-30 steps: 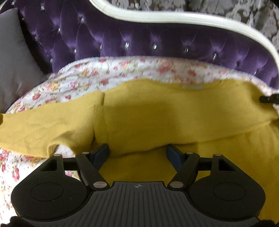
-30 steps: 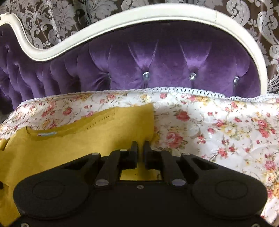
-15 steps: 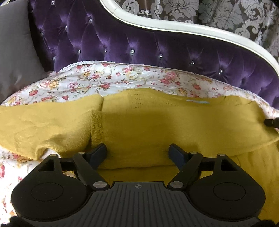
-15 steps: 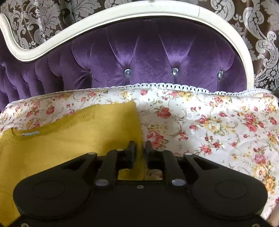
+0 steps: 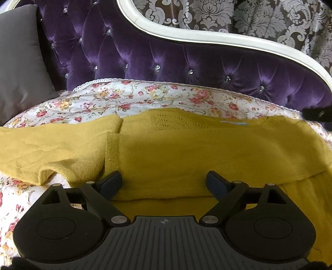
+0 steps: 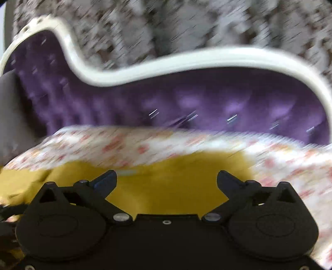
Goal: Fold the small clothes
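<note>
purple tufted sofa back (image 5: 207, 62) across the far side, white frame curving along its top, patterned curtain (image 5: 249, 18) behind. floral cover (image 5: 145, 97) spread over the seat as a flat bed for folding. mustard knit top (image 5: 207, 149) laid across it, neckline and pale label toward the far side, 1 sleeve already folded in over the body with its cuff (image 5: 112, 153) lying on the chest — likely why the cloth sits doubled near the left gripper (image 5: 164, 182). jaws of that gripper just been opening, now wide apart over the fold, nothing pinched. right gripper (image 6: 167, 180) likewise just been opening, spread wide above the yellow knit, gripping nothing — looks like a release after laying a fold.

left view only: sharp knit texture, cuff, grey cushion (image 5: 18, 68) at far left, the other gripper's dark tip at the right edge. right view only: the top's right edge against the flowers, though heavily blurred.
</note>
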Demonstrator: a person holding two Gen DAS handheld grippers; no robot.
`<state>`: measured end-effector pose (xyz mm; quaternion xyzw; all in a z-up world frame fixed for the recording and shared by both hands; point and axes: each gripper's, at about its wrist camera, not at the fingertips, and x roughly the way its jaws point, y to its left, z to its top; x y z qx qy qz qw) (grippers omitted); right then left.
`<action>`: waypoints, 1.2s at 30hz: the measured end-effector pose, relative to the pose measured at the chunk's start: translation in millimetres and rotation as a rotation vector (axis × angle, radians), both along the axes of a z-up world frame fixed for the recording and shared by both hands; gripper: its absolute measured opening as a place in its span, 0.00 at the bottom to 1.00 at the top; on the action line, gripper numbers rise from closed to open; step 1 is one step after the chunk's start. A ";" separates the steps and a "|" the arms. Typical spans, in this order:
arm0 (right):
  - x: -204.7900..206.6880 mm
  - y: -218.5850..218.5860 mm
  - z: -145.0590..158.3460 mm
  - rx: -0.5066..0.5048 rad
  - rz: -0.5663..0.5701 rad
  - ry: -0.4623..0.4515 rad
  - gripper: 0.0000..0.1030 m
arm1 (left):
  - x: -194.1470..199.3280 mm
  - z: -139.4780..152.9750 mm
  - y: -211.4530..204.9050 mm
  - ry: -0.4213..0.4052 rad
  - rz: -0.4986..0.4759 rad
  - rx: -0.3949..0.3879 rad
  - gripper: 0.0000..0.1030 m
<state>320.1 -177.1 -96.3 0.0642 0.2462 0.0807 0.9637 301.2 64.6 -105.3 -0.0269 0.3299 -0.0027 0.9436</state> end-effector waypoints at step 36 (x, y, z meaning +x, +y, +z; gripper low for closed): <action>16.9 49.1 -49.8 -0.114 -0.018 0.080 1.00 | -30.1 10.9 6.4 0.058 -0.057 -0.133 0.88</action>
